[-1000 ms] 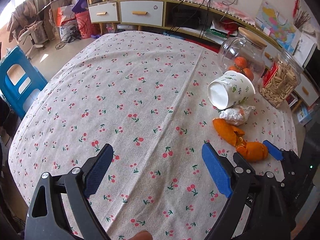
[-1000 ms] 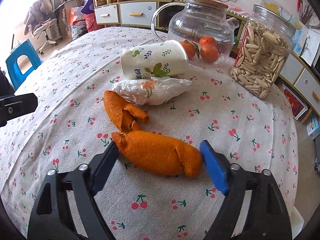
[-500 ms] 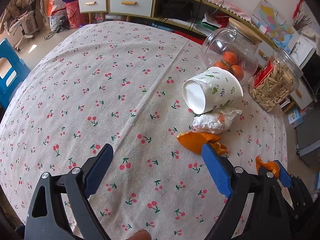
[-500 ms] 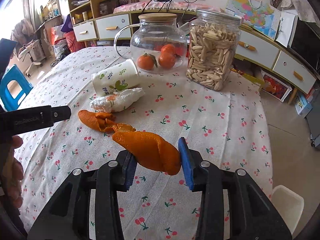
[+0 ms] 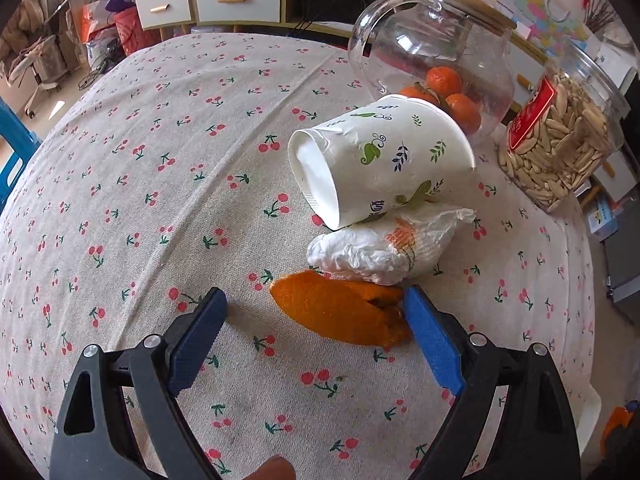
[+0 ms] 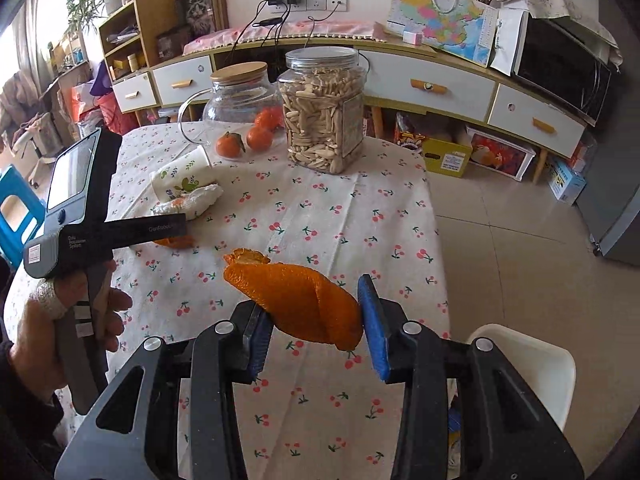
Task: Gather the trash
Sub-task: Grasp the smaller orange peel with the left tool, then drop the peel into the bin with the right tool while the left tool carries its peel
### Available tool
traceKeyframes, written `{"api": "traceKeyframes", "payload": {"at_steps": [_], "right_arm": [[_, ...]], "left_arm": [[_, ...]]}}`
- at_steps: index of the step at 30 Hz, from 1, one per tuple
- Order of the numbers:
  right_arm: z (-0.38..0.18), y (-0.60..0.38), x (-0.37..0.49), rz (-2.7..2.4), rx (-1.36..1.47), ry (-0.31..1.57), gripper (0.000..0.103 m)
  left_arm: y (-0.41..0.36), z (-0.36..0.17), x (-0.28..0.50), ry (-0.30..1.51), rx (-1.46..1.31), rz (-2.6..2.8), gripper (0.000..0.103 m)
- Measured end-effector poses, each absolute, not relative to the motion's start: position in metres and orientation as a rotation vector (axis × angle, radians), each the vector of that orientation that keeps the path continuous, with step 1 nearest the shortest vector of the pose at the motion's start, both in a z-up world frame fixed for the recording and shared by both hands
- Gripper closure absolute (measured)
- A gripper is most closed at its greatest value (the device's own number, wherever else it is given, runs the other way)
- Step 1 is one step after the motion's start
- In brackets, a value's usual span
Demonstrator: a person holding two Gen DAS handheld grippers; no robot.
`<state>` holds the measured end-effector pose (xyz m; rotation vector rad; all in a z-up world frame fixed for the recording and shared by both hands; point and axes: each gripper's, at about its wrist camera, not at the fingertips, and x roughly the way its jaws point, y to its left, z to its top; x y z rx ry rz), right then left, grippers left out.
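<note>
1. Gripping a curled orange peel [image 6: 296,304], the right gripper [image 6: 316,320] has its jaws partly closed on it, both blue pads pressing its sides; the peel hangs clear above the tabletop [image 6: 320,216], near its edge. The jaws have just been closing on this peel.
2. Left gripper [image 5: 316,320]: jaws wide apart, holding nothing, lowered over a second orange peel [image 5: 340,312] that lies on the cherry-print cloth between the pads, beside the right-hand one.
3. Crumpled tissue [image 5: 380,252]: touching the far side of that peel.
4. Paper cup [image 5: 380,164]: tipped on its side, resting against the tissue.
5. Behind: glass jug [image 5: 432,52] with tangerines and a seed jar [image 5: 560,148].
</note>
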<state>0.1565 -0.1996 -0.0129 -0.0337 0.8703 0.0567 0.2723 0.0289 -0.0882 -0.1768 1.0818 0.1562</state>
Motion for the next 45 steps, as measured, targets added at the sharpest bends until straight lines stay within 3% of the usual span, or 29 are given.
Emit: {"api": "traceKeyframes", "payload": {"at_steps": [4, 6, 13, 25, 45], "right_arm": [[-0.016, -0.211, 0.156, 0.04, -0.018, 0.878, 0.065], [-0.015, -0.212, 0.156, 0.039, -0.01, 0.874, 0.065], [-0.004, -0.204, 0.146, 0.056, -0.033, 0.829, 0.064], [0.006, -0.22, 0.13, 0.02, -0.009, 0.791, 0.064], [0.005, -0.297, 0.103, -0.132, 0.044, 0.778, 0.063]], "left_arm": [[0.02, -0.087, 0.268, 1.063, -0.138, 0.134, 0.047], [0.018, -0.085, 0.261, 1.069, -0.138, 0.125, 0.057], [0.038, -0.073, 0.228, 1.093, -0.26, 0.043, 0.072], [0.047, -0.011, 0.184, 0.931, -0.225, 0.001, 0.076], [-0.03, 0.019, 0.167, 0.818, -0.094, -0.098, 0.076]]}}
